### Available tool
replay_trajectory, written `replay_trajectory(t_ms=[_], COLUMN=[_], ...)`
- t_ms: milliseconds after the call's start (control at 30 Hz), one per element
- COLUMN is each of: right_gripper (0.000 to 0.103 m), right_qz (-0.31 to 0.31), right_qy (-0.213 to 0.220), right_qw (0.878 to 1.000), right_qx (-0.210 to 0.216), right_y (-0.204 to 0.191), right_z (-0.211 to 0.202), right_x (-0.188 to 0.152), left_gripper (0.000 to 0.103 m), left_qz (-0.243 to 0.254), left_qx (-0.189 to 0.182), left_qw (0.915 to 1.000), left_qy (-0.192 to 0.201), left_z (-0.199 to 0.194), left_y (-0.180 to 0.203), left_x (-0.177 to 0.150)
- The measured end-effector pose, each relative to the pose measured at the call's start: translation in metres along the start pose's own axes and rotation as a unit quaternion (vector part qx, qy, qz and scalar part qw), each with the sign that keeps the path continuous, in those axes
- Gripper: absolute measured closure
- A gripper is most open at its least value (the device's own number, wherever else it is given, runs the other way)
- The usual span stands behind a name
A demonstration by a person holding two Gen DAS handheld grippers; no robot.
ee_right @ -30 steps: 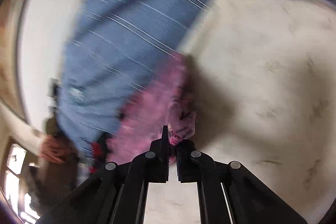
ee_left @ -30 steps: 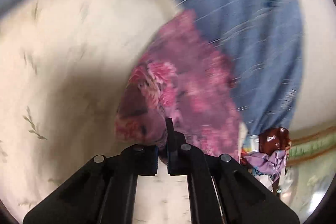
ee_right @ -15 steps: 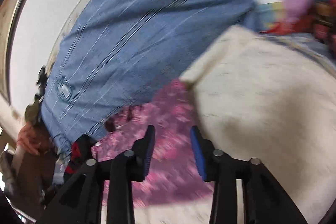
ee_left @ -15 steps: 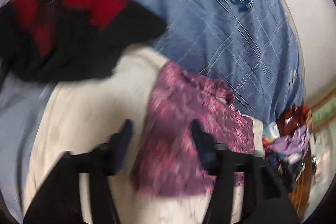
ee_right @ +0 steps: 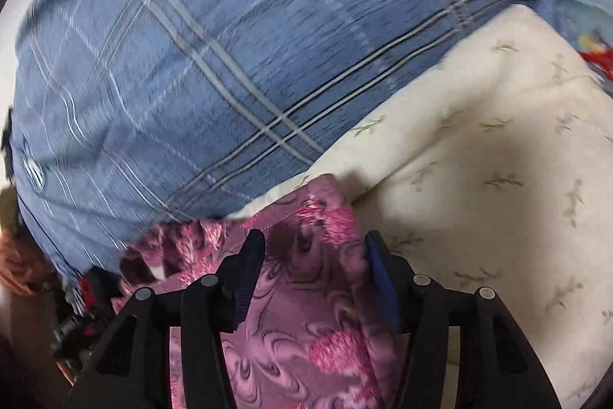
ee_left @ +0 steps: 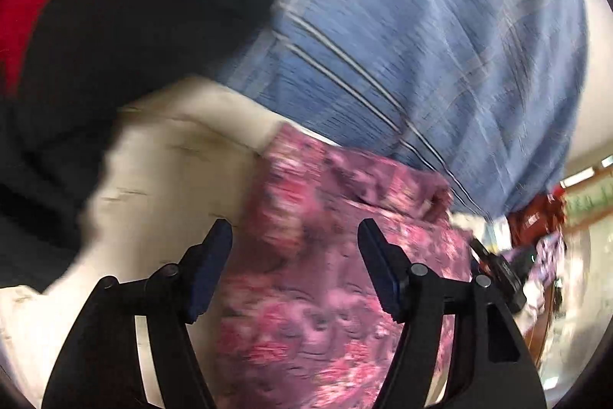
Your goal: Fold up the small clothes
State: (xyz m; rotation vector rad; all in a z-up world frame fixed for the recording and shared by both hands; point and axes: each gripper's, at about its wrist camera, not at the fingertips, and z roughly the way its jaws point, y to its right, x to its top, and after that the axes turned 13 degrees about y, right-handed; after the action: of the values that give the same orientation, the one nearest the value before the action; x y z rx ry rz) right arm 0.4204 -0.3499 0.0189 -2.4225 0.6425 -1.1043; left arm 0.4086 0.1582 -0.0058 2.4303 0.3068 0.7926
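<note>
Pink flowered cloth (ee_left: 325, 294) lies flat on the cream sheet (ee_right: 498, 217), its far edge just beside a blue checked shirt (ee_right: 230, 64). Both tools are released: the left gripper (ee_left: 295, 271) and the right gripper (ee_right: 314, 275) have just been opening, and each now stands with its jaws apart above the cloth, the pads pressing on nothing — the fabric shows between them but is not held.

It looks thin, soft and light, so it should drape and crease easily and may slide a little on the sheet; nothing about it seems fragile. Judging by how it lies, the best hold is at a corner or along a hemmed edge, pinching through one layer only, one gripper to each side.

Open sheet lies to the right in the right wrist view, with room to smooth or swing a fold that way. On the other side things are tighter — a black and red garment (ee_left: 95, 45) sits close in the left wrist view, and the shirt borders the far edge.
</note>
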Motion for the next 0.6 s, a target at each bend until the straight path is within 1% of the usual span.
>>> replay_trajectory(t_ms=[33,67,100,133,200,267,300,333,367,433,467,533,567,600], right_gripper=[0.059,0.069,0.093,0.094,0.095,0.097,0.097,0.097,0.097,0.097,0.097,0.097,0.097,0.097], right_qz=[-0.022,-0.049,-0.072,-0.092,-0.101,-0.087,-0.072,-0.055,-0.039,-0.032,-0.028,-0.028,-0.028,-0.027], right_qy=[0.003,0.014,0.023,0.029,0.053,0.095,0.116,0.128,0.131,0.118,0.103,0.077,0.065,0.055], right_qw=[1.0,0.999,0.997,0.995,0.993,0.99,0.989,0.988,0.989,0.992,0.994,0.997,0.997,0.998], right_qx=[0.002,-0.004,-0.006,0.0,0.021,0.048,0.059,0.062,0.057,0.033,0.021,-0.004,-0.014,-0.027], right_y=[-0.005,-0.012,-0.019,-0.025,-0.032,-0.032,-0.028,-0.023,-0.015,-0.003,0.003,0.01,0.015,0.018], right_z=[0.001,-0.002,-0.005,-0.009,-0.024,-0.046,-0.056,-0.059,-0.056,-0.043,-0.031,-0.011,-0.002,0.006], right_x=[-0.001,-0.002,-0.001,0.0,0.006,0.016,0.02,0.024,0.028,0.029,0.026,0.016,0.012,0.008], left_gripper=[0.066,0.09,0.101,0.101,0.101,0.101,0.101,0.101,0.101,0.101,0.101,0.1,0.099,0.097], left_qz=[0.041,0.074,0.099,0.101,0.1,0.093,0.091,0.086,0.082,0.072,0.068,0.072,0.078,0.081], left_qx=[0.008,0.019,0.035,0.046,0.044,0.027,0.029,0.037,0.043,0.07,0.084,0.116,0.125,0.13], left_qw=[0.999,0.9967,0.9939,0.9929,0.9913,0.9891,0.9871,0.9861,0.9864,0.9882,0.9898,0.9885,0.9875,0.9865], left_qy=[0.017,0.03,0.031,0.043,0.073,0.111,0.128,0.137,0.136,0.116,0.093,0.064,0.058,0.059], left_z=[-0.002,-0.002,-0.001,-0.003,-0.014,-0.027,-0.031,-0.028,-0.023,-0.001,0.015,0.038,0.045,0.046], left_y=[0.013,0.024,0.033,0.038,0.044,0.047,0.048,0.046,0.042,0.032,0.025,0.016,0.014,0.013], left_x=[-0.004,-0.005,-0.006,-0.005,0.002,0.011,0.015,0.02,0.022,0.023,0.021,0.013,0.009,0.007])
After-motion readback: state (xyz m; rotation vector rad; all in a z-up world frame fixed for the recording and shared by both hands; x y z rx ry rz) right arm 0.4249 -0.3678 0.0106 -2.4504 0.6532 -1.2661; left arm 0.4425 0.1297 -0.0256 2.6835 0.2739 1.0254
